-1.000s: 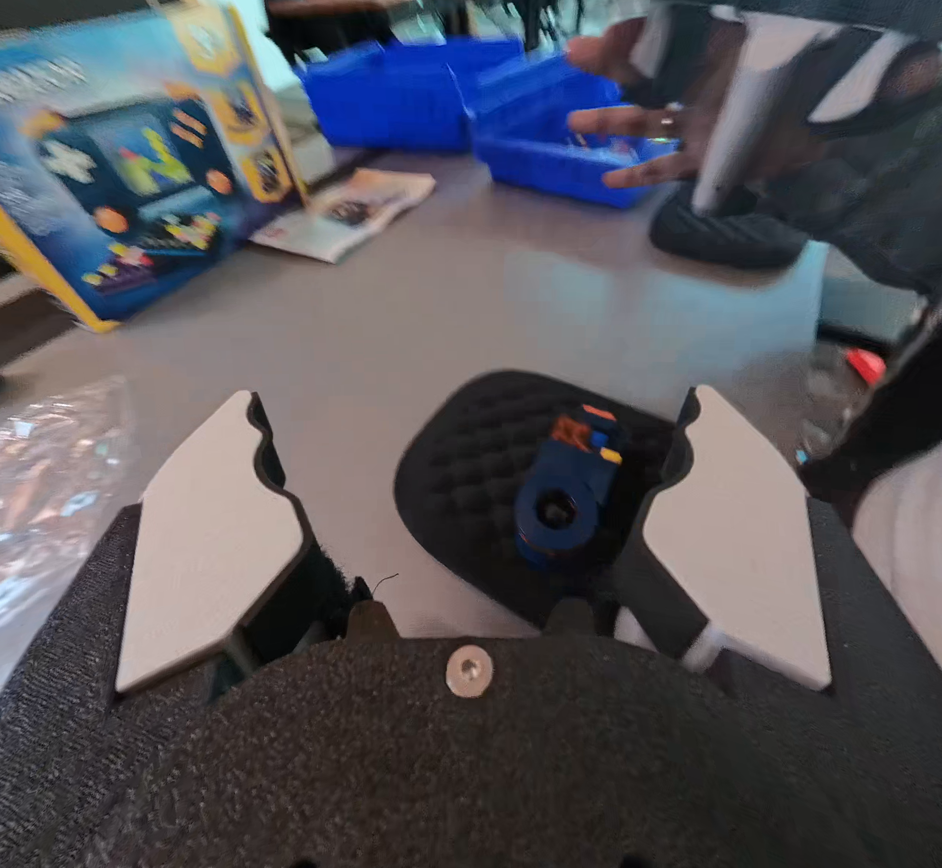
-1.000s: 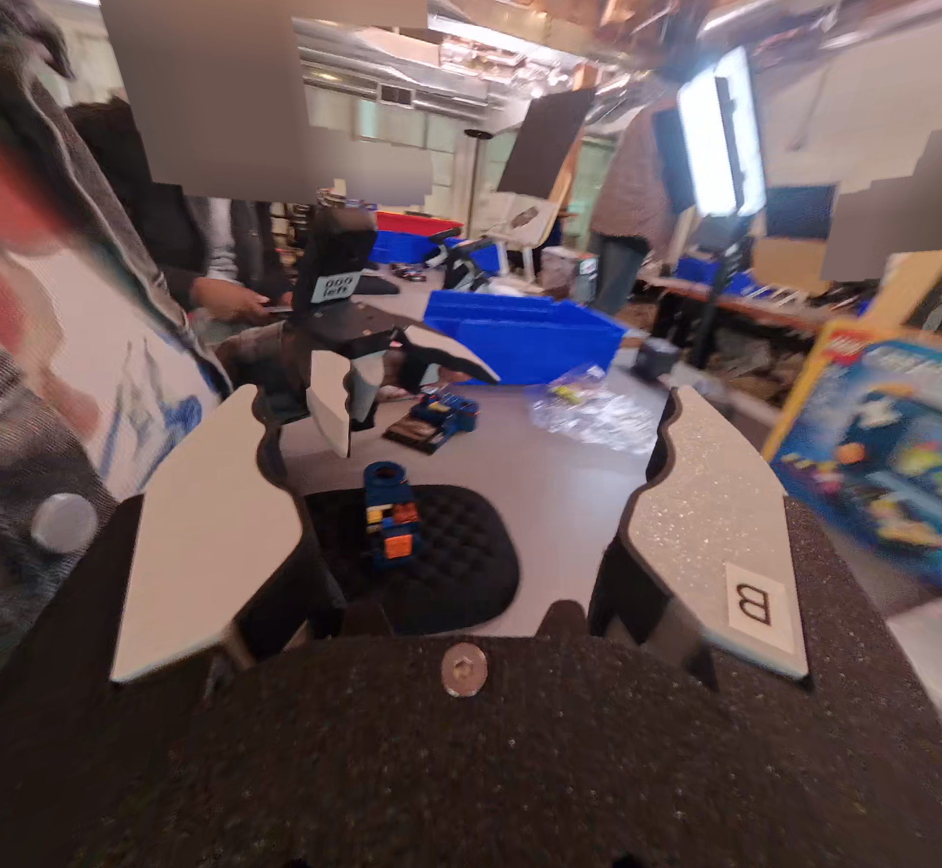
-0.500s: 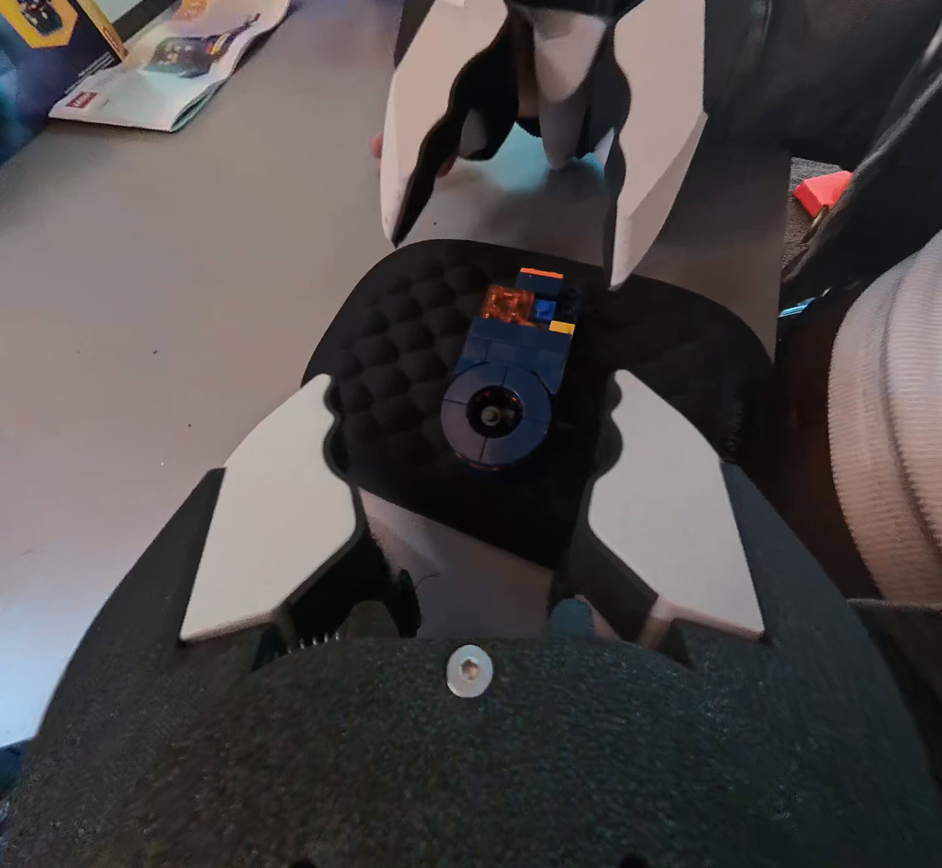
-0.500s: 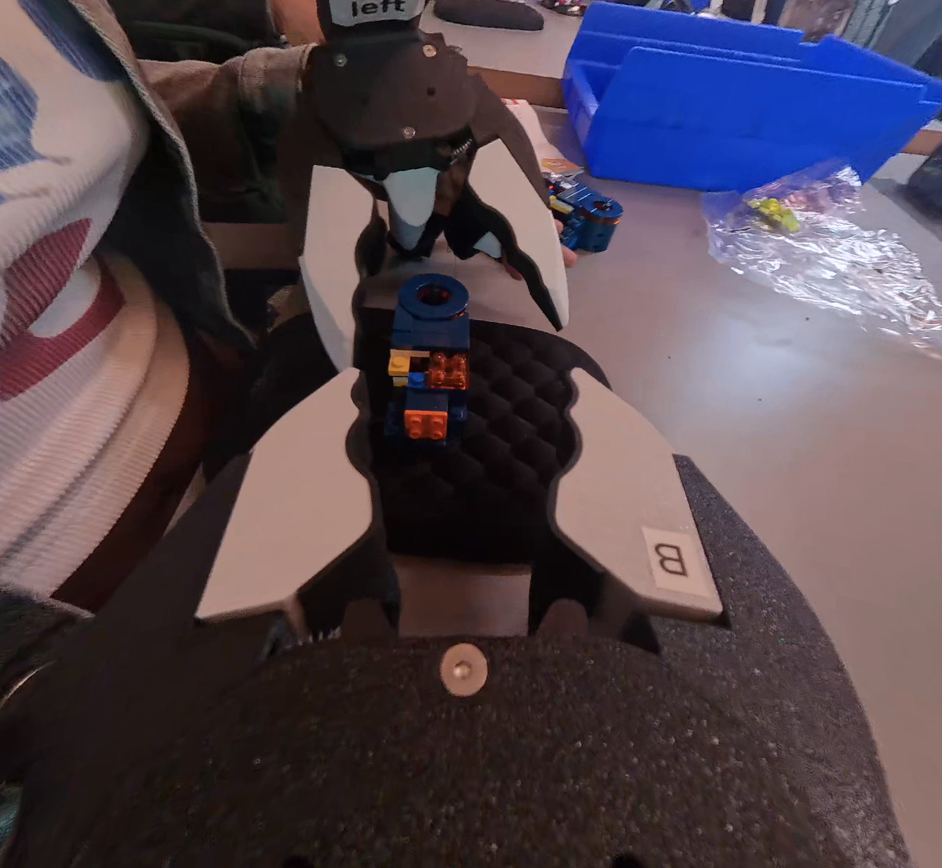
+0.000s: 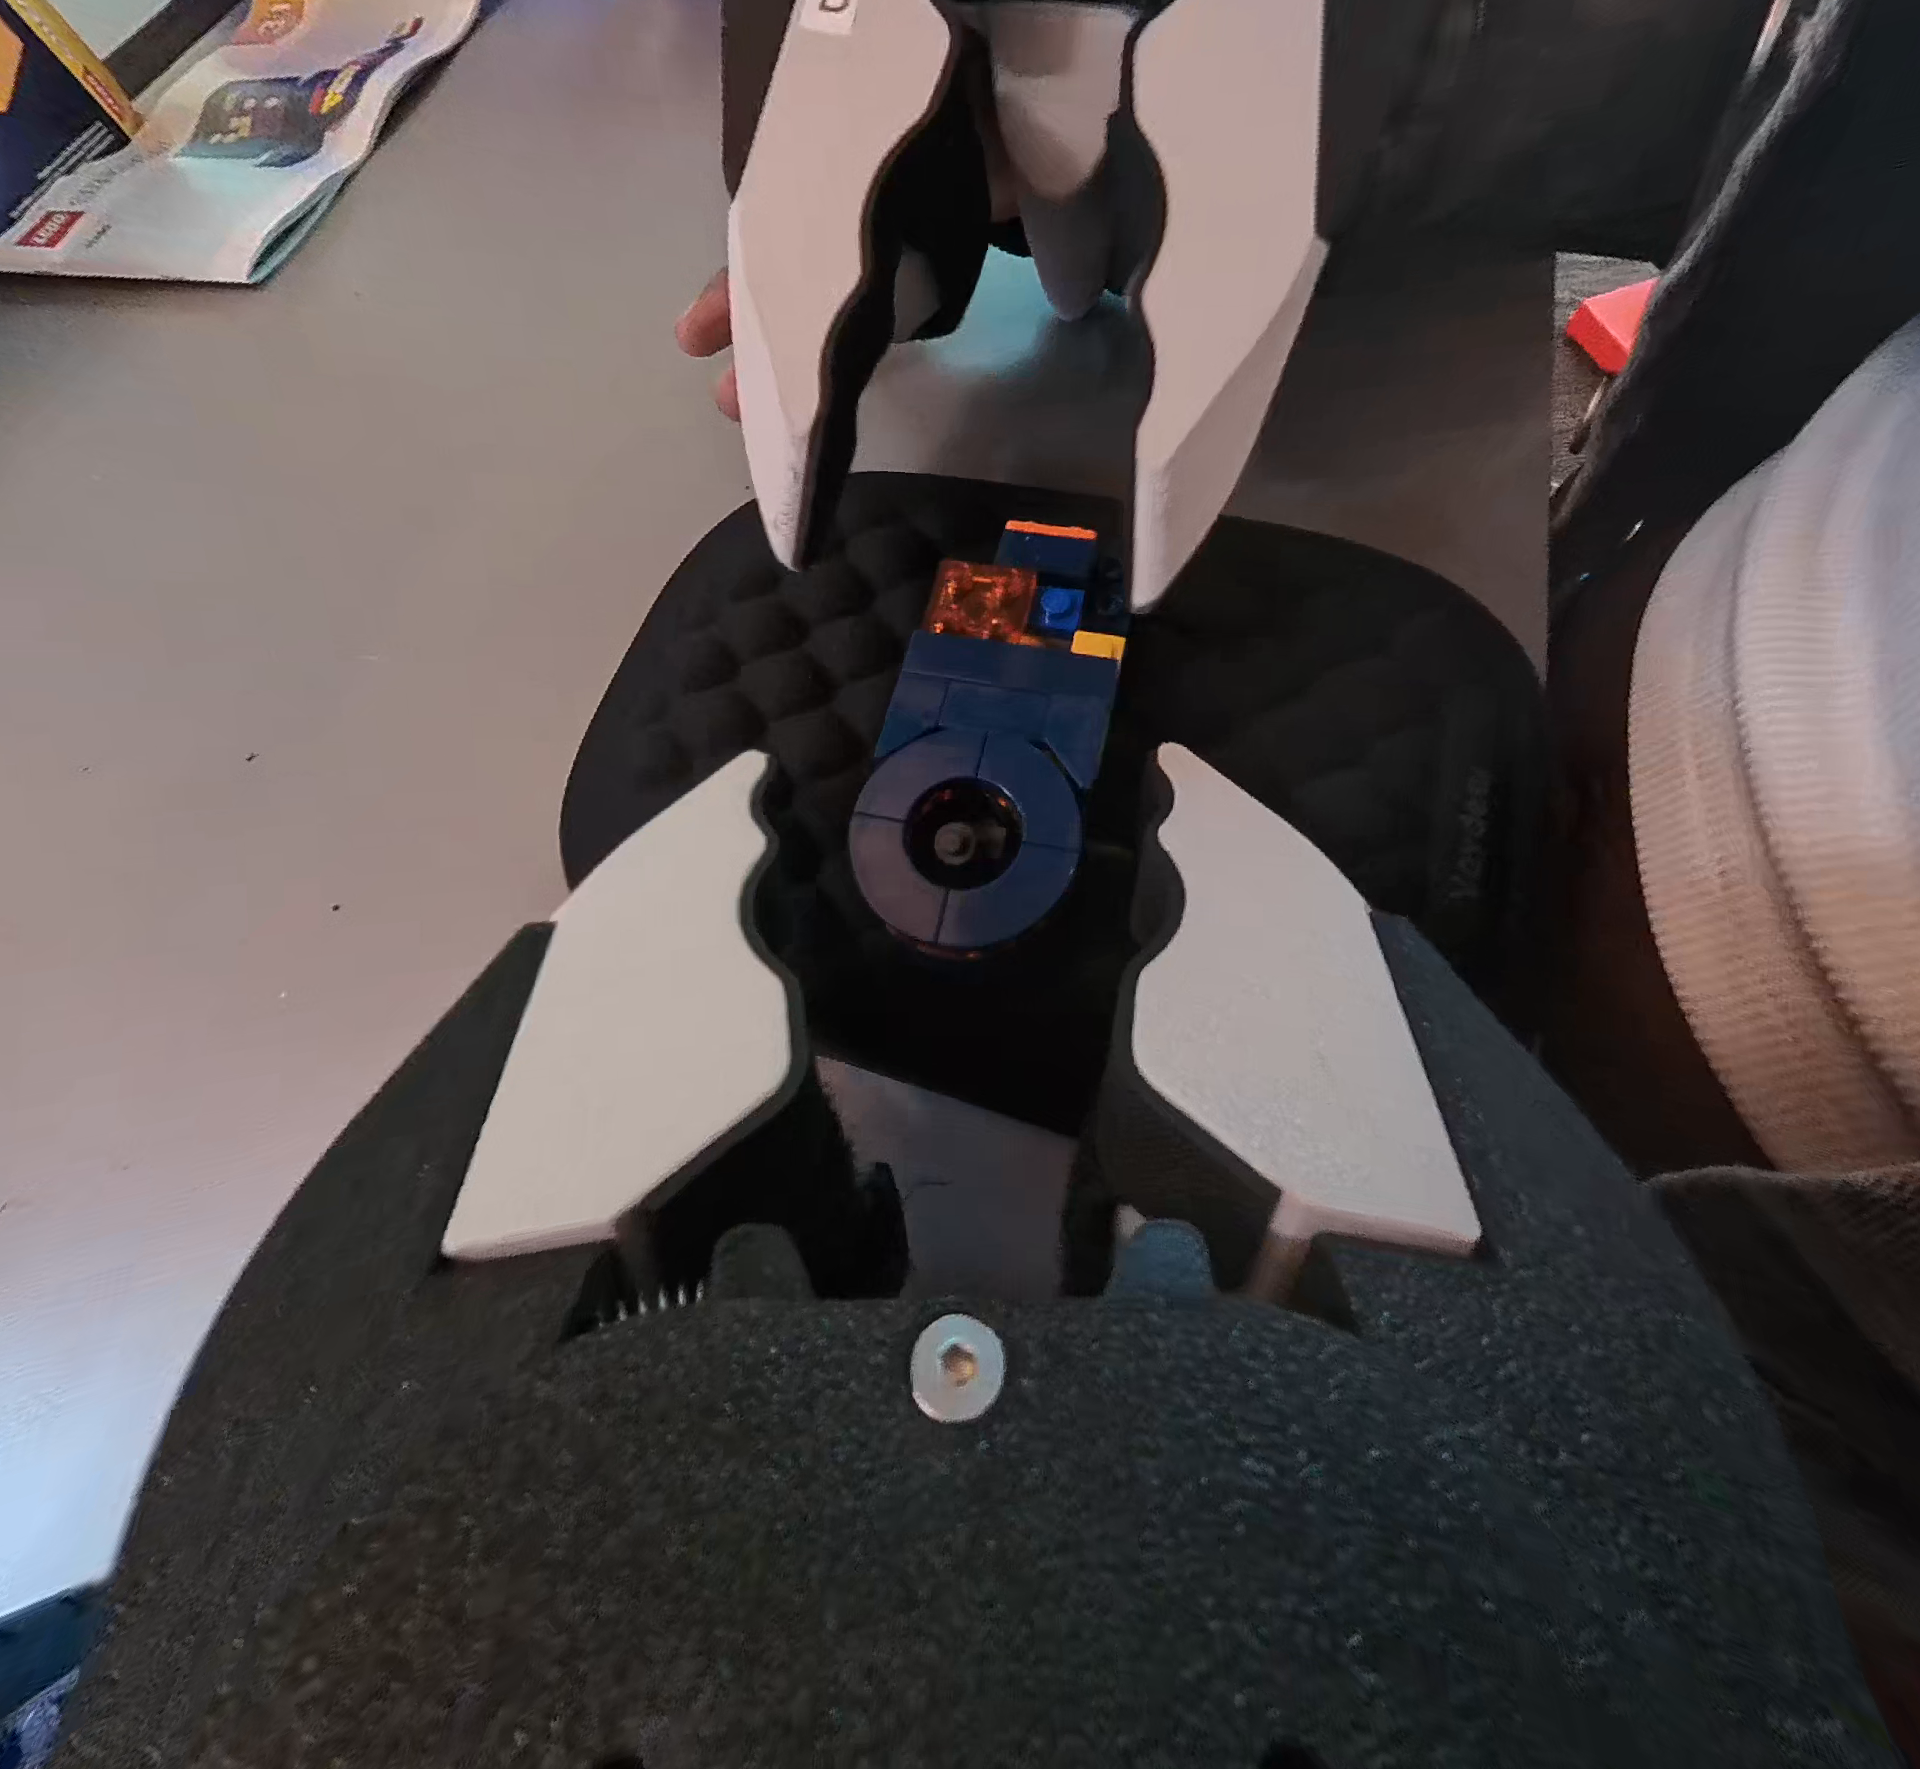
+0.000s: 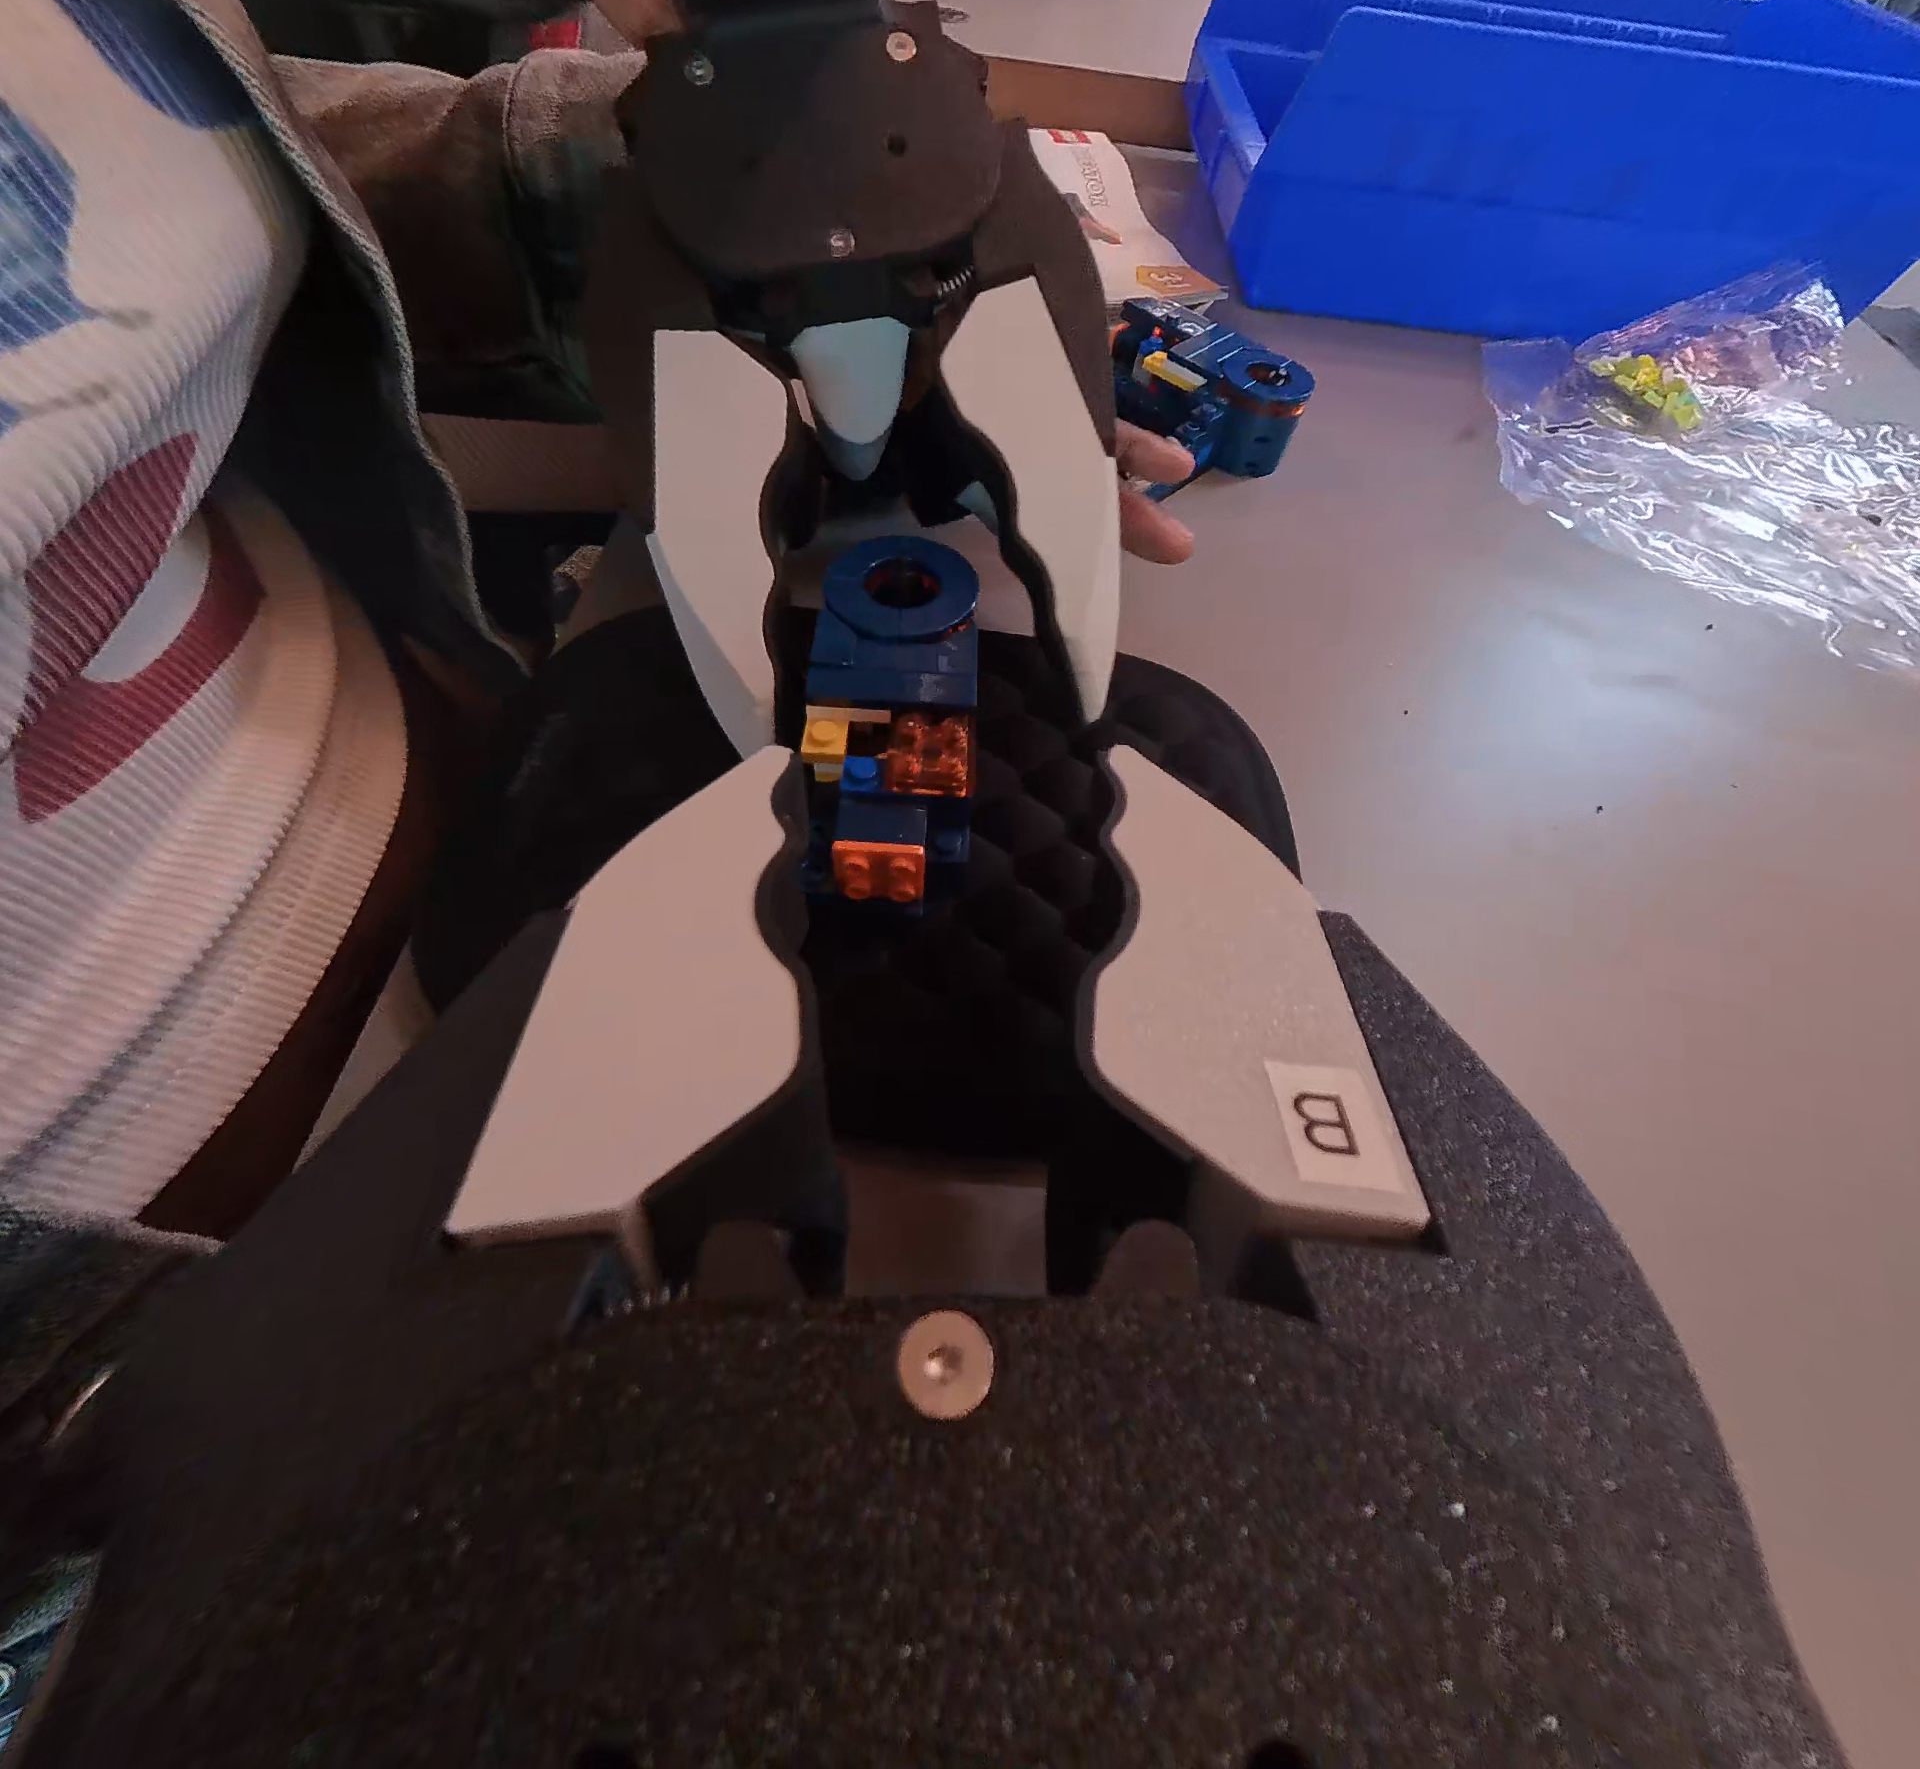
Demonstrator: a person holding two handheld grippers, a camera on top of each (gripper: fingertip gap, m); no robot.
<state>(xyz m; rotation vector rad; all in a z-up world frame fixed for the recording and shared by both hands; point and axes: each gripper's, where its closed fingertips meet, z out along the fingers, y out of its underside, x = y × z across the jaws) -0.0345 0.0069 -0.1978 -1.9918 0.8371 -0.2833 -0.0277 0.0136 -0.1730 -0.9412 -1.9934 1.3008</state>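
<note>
A small blue brick model point(image 5: 987, 743) with orange and yellow pieces stands on a black quilted pad point(image 5: 717, 670) on the grey desk point(image 5: 312, 576). The left gripper point(image 5: 961, 789) has its fingers apart on either side of the model's round end, not touching it. The right gripper point(image 6: 940, 789) faces it, fingers also apart around the orange end. A second brick model point(image 6: 1216, 394), a blue bin point(image 6: 1558, 192) and a clear plastic bag point(image 6: 1714, 472) lie farther off; a booklet point(image 5: 239, 130) lies far left.
</note>
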